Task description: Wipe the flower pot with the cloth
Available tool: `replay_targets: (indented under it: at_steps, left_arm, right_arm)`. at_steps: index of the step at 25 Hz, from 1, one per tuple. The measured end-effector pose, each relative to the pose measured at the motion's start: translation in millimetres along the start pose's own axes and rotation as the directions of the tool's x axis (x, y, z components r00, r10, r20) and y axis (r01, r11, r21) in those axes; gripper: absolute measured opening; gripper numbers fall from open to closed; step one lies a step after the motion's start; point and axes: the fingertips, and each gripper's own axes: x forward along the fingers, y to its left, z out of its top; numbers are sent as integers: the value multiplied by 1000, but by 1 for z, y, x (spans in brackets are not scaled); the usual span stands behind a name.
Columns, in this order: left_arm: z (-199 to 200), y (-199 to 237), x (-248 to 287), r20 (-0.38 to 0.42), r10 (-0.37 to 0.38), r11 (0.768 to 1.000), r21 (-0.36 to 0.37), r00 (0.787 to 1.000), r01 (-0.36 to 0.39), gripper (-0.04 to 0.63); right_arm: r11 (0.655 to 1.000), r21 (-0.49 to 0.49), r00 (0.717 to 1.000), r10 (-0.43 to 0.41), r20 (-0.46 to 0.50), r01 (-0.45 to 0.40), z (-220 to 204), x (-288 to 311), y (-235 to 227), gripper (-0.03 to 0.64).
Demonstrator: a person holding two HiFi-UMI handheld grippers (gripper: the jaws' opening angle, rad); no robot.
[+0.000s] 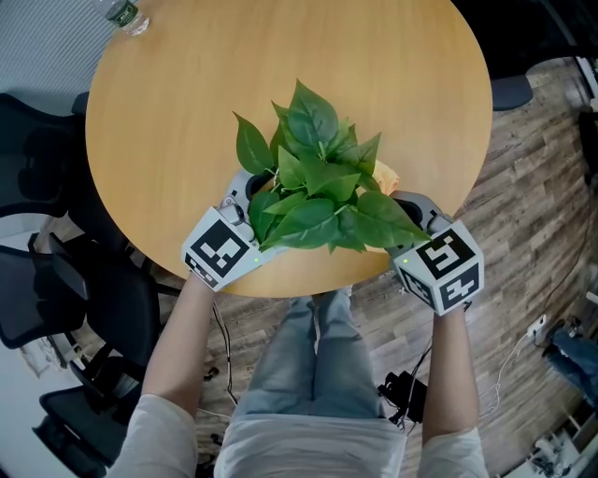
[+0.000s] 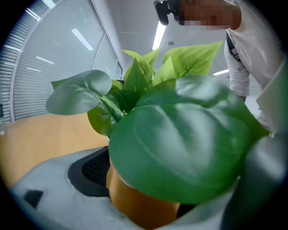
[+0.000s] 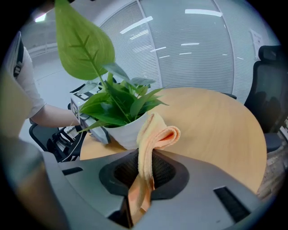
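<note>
A leafy green plant stands in a white flower pot near the front edge of the round wooden table. In the head view the leaves hide the pot. My left gripper is at the pot's left side. Its jaws stand wide around the pot's body, with a dark gap on one side. A large leaf covers most of the left gripper view. At the pot's right side, my right gripper is shut on a folded peach cloth. The top of the cloth lies by the pot's wall.
A plastic bottle stands at the table's far left rim. Black office chairs crowd the left side, and another chair is beyond the table. The person's legs are under the front edge.
</note>
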Motion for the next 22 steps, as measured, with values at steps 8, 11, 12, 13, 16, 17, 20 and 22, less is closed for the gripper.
replay_targets:
  at_steps: [8, 11, 12, 13, 16, 17, 20, 22]
  left_arm:
    - [-4, 4, -1, -21, 243, 965, -91, 970, -244, 477]
    - [-4, 6, -2, -25, 266, 958, -101, 964, -267, 477]
    - [-5, 7, -2, -26, 266, 958, -103, 964, -267, 477]
    - [-5, 7, -2, -27, 265, 958, -104, 964, -267, 477]
    - [-6, 7, -3, -31, 266, 958, -105, 963, -268, 477]
    - [-6, 7, -3, -32, 269, 957, -107, 963, -271, 477]
    - [-6, 9, -3, -29, 287, 950, -118, 957, -289, 476]
    - [-6, 9, -3, -27, 302, 944, -128, 953, -303, 477]
  right_arm:
    - [984, -178, 999, -1, -48, -7, 26, 18, -11, 52]
    - [979, -199, 998, 33, -52, -43, 29, 25, 0, 52]
    - [979, -199, 998, 41, -46, -49, 29, 26, 3, 52]
    - [978, -201, 998, 48, -40, -55, 29, 26, 5, 52]
    - [973, -222, 997, 59, -45, -67, 25, 23, 13, 52]
    - [970, -234, 997, 60, -52, -71, 23, 22, 16, 52]
    - [963, -255, 996, 69, -63, -83, 17, 19, 27, 52]
    - [962, -255, 995, 78, -63, -92, 13, 17, 36, 52]
